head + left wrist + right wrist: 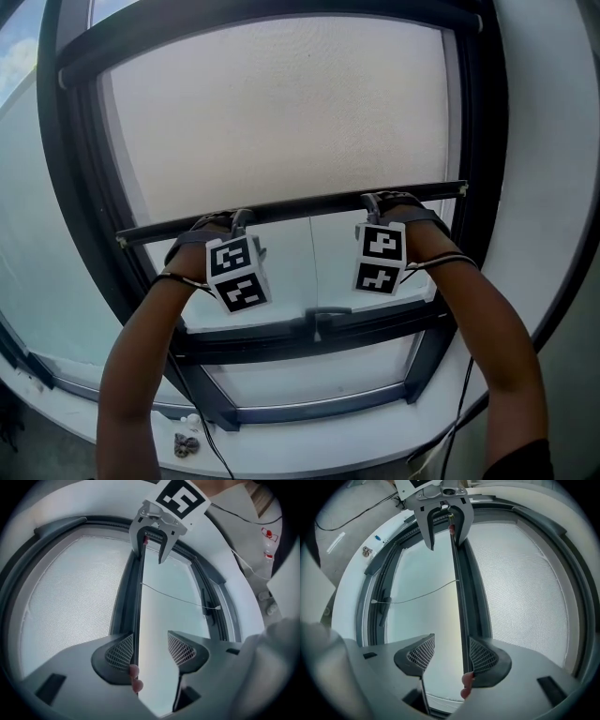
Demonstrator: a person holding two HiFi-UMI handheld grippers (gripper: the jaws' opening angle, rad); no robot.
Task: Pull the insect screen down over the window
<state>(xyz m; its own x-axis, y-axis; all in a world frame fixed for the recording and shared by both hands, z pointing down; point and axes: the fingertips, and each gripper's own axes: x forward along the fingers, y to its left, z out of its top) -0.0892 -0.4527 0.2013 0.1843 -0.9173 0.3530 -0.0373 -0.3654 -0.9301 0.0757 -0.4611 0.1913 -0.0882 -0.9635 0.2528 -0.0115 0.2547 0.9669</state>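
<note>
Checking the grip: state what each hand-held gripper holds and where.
Nothing clamped: left hand-held gripper and right hand-held gripper are open, the insect screen's bottom bar against one jaw of each.

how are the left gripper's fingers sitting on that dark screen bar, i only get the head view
observer: The left gripper is open. The dark metal bottom bar of the insect screen lies against one finger; the other stands clear.
operator: and the right one
observer: The right gripper is open too, with the bar along one finger and a gap to the other.
operator: so what's on the bar
observer: A person's fingertip shows beside the bar at the left gripper, and another at the right.
</note>
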